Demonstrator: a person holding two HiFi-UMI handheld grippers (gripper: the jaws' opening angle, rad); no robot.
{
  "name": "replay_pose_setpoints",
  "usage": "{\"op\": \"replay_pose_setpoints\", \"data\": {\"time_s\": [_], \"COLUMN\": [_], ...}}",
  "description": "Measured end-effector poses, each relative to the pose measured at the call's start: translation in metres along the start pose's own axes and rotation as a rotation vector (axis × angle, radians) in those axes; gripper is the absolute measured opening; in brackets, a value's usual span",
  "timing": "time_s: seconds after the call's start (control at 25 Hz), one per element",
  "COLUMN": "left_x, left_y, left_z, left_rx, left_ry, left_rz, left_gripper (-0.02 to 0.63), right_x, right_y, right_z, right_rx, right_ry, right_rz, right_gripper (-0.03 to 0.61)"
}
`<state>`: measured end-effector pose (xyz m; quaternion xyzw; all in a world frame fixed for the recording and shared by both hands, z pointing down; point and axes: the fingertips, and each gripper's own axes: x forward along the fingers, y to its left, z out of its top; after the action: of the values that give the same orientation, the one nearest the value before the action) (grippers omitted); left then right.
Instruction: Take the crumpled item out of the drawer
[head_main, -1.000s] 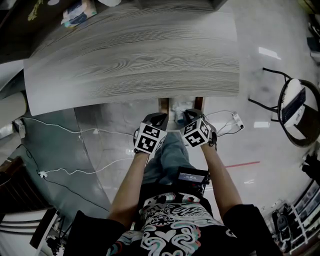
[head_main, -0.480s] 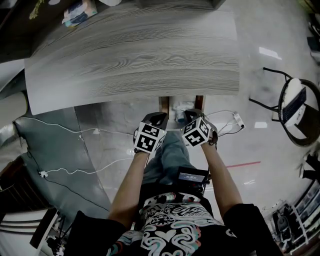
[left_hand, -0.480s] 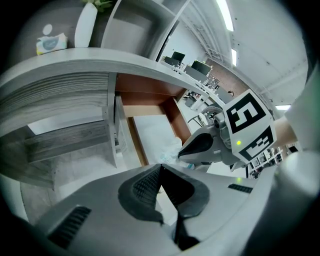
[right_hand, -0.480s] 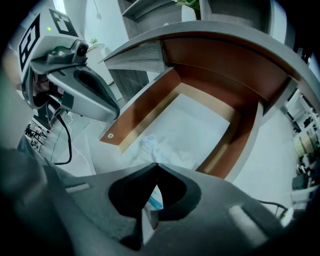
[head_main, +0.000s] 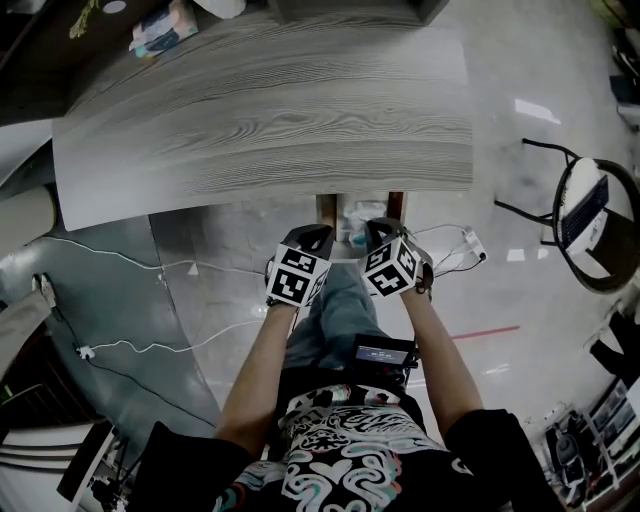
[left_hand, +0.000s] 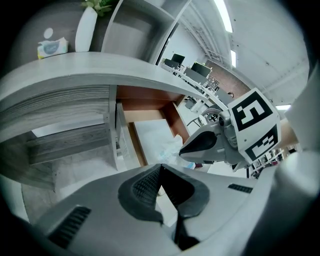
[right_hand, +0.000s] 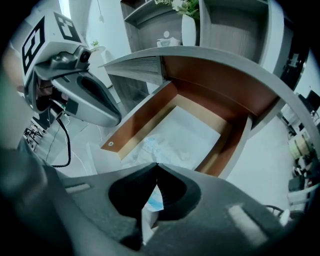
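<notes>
Left gripper (left_hand: 161, 166) and right gripper (right_hand: 156, 164), jaws pressed together and empty, sit mid-frame before the drawer (right_hand: 145, 120) holding the crumpled item (right_hand: 160, 147)

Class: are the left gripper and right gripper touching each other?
Apart. The head view shows the left gripper and the right gripper side by side, with the open drawer visible in the gap between them.

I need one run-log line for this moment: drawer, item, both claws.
drawer: open | crumpled item: lying inside drawer | left claw: shut, empty, before drawer | right claw: shut, at drawer front
</notes>
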<state>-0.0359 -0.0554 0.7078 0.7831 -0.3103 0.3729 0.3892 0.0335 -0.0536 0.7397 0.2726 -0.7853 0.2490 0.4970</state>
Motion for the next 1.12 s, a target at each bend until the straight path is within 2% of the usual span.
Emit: {"op": "replay_pose_setpoints", "data": {"time_s": [0.32,0.6,1.12], "left_x": [-0.01,-0.019,-0.054], "left_y": [0.0,-0.001,0.002], "left_z": [0.01,0.021,0.049], "left_rx": [-0.019,0.007,0.004], "left_ry": [-0.033,-0.054,-0.16], "left_rz": [0.005,0.029,0.054], "left_gripper": [0.003,0.003,0.002], "right_x": [-0.016,-0.033,-0.071], "right_y": [-0.002,-0.003,-0.011], "right_z": [0.008,0.018,0.042], "right_rx": [0.001,0.007,-0.013], "right_ry": [-0.027,-0.062,-0.131], "right_rz": [-0.026,-0.051,-0.108], "right_gripper": [0.008,0.008,0.008]}}
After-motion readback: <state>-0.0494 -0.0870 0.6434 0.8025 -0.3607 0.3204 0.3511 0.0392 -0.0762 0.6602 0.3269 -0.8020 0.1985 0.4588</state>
